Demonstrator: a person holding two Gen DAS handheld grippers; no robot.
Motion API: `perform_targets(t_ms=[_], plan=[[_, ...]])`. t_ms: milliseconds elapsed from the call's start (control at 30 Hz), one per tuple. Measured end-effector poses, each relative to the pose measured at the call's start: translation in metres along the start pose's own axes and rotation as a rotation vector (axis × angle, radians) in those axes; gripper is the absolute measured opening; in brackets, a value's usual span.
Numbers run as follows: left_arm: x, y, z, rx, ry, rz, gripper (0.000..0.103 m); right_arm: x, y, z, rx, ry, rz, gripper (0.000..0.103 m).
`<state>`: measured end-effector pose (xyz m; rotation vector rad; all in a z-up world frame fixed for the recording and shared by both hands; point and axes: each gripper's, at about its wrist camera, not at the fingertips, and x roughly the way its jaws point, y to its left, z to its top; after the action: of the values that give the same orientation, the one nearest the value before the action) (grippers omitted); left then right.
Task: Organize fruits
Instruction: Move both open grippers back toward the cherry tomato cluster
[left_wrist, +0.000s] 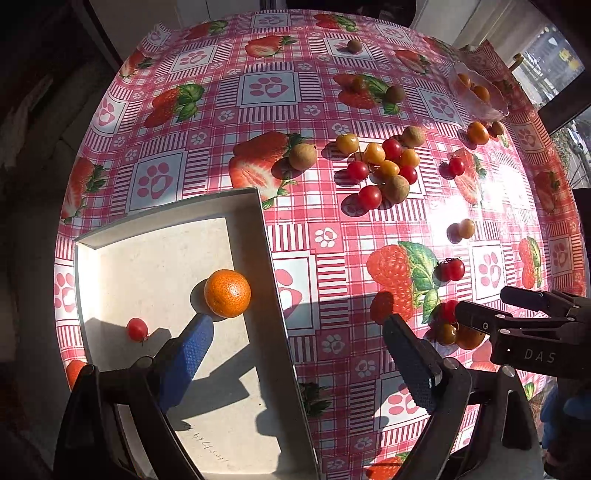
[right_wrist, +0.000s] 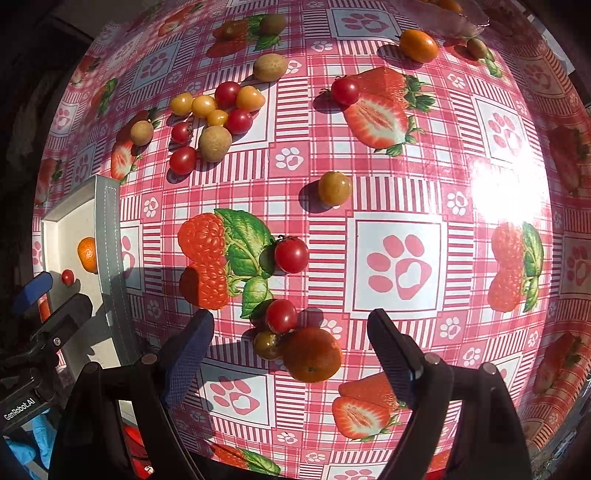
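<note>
A white box (left_wrist: 258, 229) lies at the table's left and holds a mandarin (left_wrist: 227, 293) and a red cherry tomato (left_wrist: 137, 329); the box also shows in the right wrist view (right_wrist: 107, 229). My left gripper (left_wrist: 295, 326) is open and empty, its left finger over the box near the mandarin. My right gripper (right_wrist: 290, 325) is open, low over a second mandarin (right_wrist: 312, 355), a red tomato (right_wrist: 281, 315) and a small dark fruit (right_wrist: 267, 345). The right gripper also shows in the left wrist view (left_wrist: 484, 308).
A cluster of red and yellow tomatoes and brown longans (left_wrist: 384, 166) lies mid-table. Loose tomatoes (right_wrist: 291, 254) and a yellow fruit (right_wrist: 334, 188) lie nearer. A glass dish (left_wrist: 491, 107) with orange fruits stands at the far right. Sun glare (right_wrist: 509, 195) covers part of the cloth.
</note>
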<state>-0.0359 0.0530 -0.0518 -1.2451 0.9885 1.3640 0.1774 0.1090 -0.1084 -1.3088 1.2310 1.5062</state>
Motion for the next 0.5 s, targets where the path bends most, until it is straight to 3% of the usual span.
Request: perform_targets(t_ms=[133, 300, 500], plan=[[0.004, -0.017, 0.016, 0.019, -0.013, 0.044, 0.094, -0.007, -0.028, 0.002, 0.032, -0.012, 0.001, 0.087], [0.021, -0.028, 0.040, 0.009, -0.002, 0.040, 0.094, -0.013, -0.049, 0.012, 0.047, -0.025, -0.007, 0.087], [0.049, -0.034, 0.057, 0.025, 0.021, 0.068, 0.094, -0.009, -0.052, 0.043, 0.044, -0.032, -0.017, 0.087]])
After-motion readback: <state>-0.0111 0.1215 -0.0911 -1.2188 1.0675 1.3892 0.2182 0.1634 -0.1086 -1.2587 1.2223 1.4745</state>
